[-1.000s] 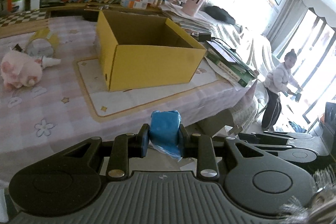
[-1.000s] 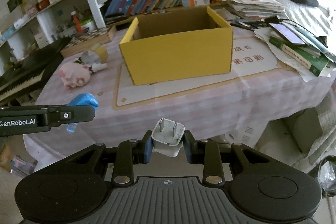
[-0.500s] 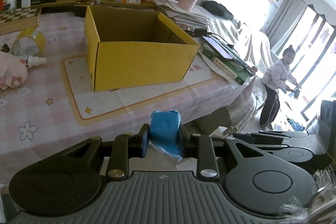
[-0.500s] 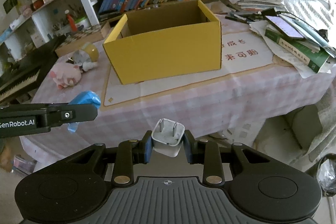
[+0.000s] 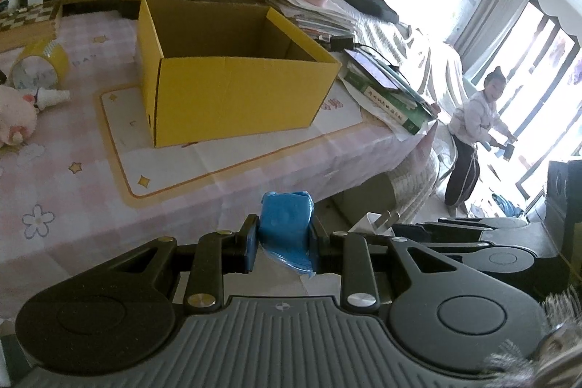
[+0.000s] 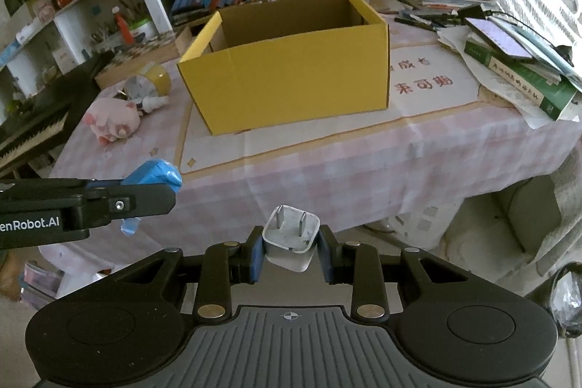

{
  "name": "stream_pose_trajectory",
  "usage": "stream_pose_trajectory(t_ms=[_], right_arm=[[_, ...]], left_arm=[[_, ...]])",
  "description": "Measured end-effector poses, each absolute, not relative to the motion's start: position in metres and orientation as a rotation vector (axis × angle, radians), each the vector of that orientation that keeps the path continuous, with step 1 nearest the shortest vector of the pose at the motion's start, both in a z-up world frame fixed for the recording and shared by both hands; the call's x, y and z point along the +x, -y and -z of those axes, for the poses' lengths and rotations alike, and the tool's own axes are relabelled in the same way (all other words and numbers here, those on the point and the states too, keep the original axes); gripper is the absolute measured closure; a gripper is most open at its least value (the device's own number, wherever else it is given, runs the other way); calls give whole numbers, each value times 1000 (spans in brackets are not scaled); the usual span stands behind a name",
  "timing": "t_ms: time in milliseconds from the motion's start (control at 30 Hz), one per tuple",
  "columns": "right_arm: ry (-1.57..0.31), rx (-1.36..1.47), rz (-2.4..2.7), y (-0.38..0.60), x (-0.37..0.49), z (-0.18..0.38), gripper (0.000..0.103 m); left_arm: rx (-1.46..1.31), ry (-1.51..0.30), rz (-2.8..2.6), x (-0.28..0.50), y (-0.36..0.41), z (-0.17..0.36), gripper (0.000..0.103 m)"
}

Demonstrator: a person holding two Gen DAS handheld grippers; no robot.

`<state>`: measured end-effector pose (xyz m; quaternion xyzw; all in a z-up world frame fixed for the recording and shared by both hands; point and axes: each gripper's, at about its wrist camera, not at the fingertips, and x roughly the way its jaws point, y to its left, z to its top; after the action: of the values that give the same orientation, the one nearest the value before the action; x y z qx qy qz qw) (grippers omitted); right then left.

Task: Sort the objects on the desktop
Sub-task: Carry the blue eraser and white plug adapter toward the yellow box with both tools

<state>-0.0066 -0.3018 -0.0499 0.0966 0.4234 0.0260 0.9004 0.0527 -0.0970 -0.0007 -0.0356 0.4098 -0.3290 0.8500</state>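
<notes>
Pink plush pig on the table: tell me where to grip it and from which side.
Grip the pink plush pig across its round body, coming from above with the fingers straddling its width. It lies on its side on the tablecloth; the soft middle gives more to squeeze than the small feet. The clock sits close behind, so keep the fingers clear of it.

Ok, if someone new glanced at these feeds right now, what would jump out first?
Probably the open yellow box in the middle of the pink checked table. Next, each gripper's load near the table's front edge: the left gripper clamps a blue packet, the right gripper a white plug. A pink plush toy lies left of the box.
</notes>
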Motion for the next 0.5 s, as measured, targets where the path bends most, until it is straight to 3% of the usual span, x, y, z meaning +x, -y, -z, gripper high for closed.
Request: stream_pose_trajectory(t_ms=[500], right_arm=[[-731, 156, -68, 339, 51, 17, 72]], left_arm=[[-25, -692, 689, 105, 136, -42, 78]])
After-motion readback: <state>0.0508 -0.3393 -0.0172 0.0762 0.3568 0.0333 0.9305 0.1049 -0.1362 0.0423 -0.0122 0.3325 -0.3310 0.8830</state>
